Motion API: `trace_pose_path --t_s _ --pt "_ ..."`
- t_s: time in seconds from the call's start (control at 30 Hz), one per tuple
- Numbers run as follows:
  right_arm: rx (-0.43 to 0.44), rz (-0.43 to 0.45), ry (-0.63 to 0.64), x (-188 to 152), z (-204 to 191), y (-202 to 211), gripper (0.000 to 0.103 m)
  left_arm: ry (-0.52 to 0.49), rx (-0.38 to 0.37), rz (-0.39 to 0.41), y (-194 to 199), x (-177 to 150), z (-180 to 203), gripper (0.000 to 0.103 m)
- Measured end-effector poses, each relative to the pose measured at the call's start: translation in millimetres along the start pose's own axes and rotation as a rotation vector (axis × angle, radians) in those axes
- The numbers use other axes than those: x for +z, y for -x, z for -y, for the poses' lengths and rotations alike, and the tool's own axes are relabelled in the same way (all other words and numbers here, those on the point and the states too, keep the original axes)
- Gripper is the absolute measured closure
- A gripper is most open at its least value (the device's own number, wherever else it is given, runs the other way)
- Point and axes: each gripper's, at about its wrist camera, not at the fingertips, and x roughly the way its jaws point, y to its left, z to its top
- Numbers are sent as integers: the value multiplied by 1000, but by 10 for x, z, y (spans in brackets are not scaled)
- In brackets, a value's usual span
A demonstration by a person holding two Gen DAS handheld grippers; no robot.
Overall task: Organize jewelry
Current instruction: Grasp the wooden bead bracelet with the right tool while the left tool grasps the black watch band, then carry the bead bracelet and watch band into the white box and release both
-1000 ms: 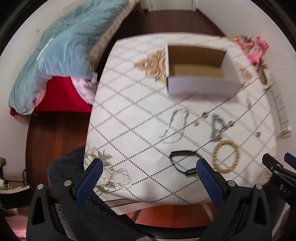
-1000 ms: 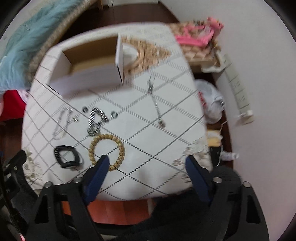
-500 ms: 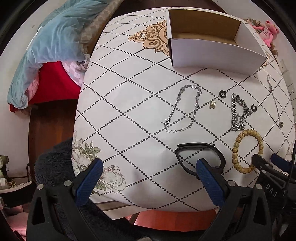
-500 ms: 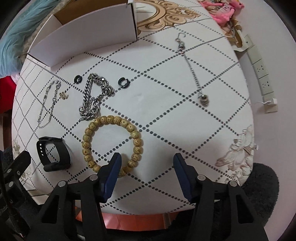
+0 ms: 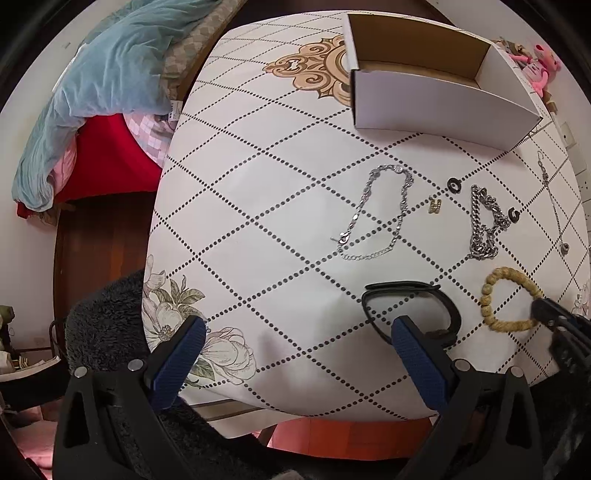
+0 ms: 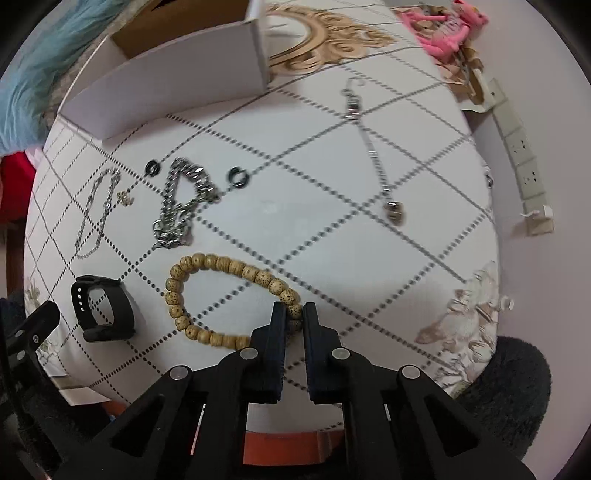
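Observation:
Jewelry lies on a white diamond-pattern tablecloth. My right gripper is shut on the near side of a wooden bead bracelet, which also shows in the left wrist view. My left gripper is open and empty over the table's front edge, its right finger beside a black wristband. A thin silver chain, a chunky silver chain, two dark rings and a small gold charm lie in the middle. An open white cardboard box stands at the back.
A long chain with a pendant lies on the right of the table. A blue blanket on red bedding is at the left. Pink toys and a power strip are at the right. A dark fuzzy seat is below the table's edge.
Both grippers moved closer to the table. My right gripper went from wide open to shut on the bead bracelet. My left gripper stayed open.

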Motion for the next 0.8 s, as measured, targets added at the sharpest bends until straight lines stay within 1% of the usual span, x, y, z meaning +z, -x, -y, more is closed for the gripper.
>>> trace_pose_path --t_s 0.1,0.2,0.23,0.3,0.33,0.37,0.43,0.47,0.5,0.53,0.57,0.6,0.67,0.8 --pt "8 19 -41 -28 143 74 94 11 -49 -20 -38 -54 -67 1" --pt "18 30 -70 -78 231 135 94 33 -110 -45 -105 -89 -108 2" --pt "21 32 -75 -116 274 158 94 40 -139 -55 -138 -87 -109 3" --pt "22 32 -78 -135 308 170 94 53 -182 -83 -204 -63 -96 22" --pt "23 30 -79 -143 324 174 94 61 -212 -96 -236 -46 -86 26" --pt "24 28 -77 -147 319 170 94 67 -239 -101 -266 -25 -69 33" --pt "21 26 -72 -188 298 169 94 63 -261 -98 -302 4 -35 43" --pt "19 24 -69 -197 282 162 94 52 -265 -92 -322 22 -1 54" --pt "17 22 -65 -199 274 153 94 42 -270 -88 -341 44 28 71" --pt "16 21 -64 -210 267 152 94 32 -276 -86 -360 55 54 79" --pt "15 20 -62 -226 240 149 94 23 -282 -81 -371 65 73 92" --pt "15 21 -60 -235 221 149 94 12 -284 -67 -371 67 97 96" --pt "17 29 -60 -232 232 172 94 0 -268 -37 -344 59 128 97" --pt "48 56 -67 -218 241 304 94 -10 -262 9 -260 20 101 99"
